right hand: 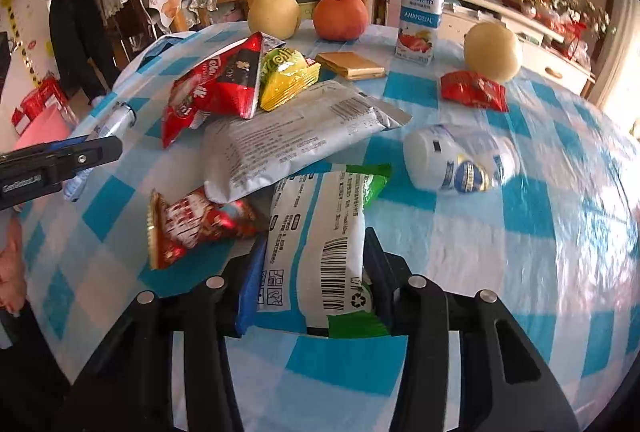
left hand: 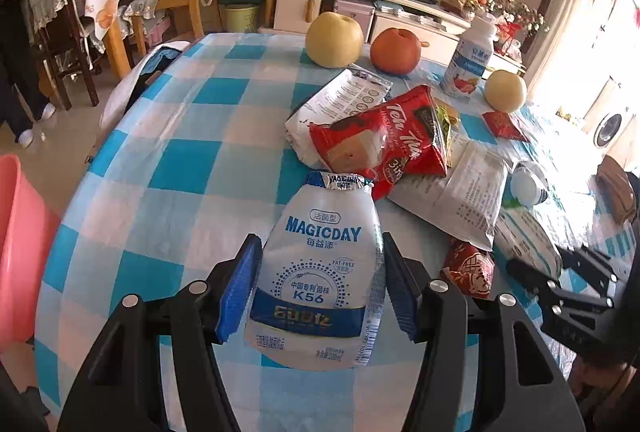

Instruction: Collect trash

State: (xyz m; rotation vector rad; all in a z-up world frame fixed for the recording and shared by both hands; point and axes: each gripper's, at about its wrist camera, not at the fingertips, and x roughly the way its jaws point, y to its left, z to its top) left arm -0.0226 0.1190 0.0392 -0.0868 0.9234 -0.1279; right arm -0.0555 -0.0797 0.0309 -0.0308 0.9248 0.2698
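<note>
My left gripper [left hand: 320, 252] is shut on a white MAGICDAY drink bottle [left hand: 320, 272], blue pads pressed to both its sides, foil top pointing away, above the checked table [left hand: 180, 160]. In the right wrist view that gripper [right hand: 60, 160] enters from the left. My right gripper [right hand: 312, 268] is shut on the near end of a white and green barcode wrapper [right hand: 316, 232] lying on the table; it also shows at the left wrist view's right edge [left hand: 560, 280]. Just beyond lie a red snack bag [right hand: 212, 92], a silver-white wrapper [right hand: 288, 140], a yellow packet [right hand: 288, 80] and a small red wrapper [right hand: 192, 224].
A toppled white bottle [right hand: 460, 160], a red sachet [right hand: 472, 90], an upright yogurt bottle [right hand: 420, 16], two yellow pears [right hand: 274, 14] [right hand: 494, 50] and a red apple [right hand: 340, 16] sit farther back. A pink bin [left hand: 20, 244] stands left of the table. A person [right hand: 76, 16] stands at back left.
</note>
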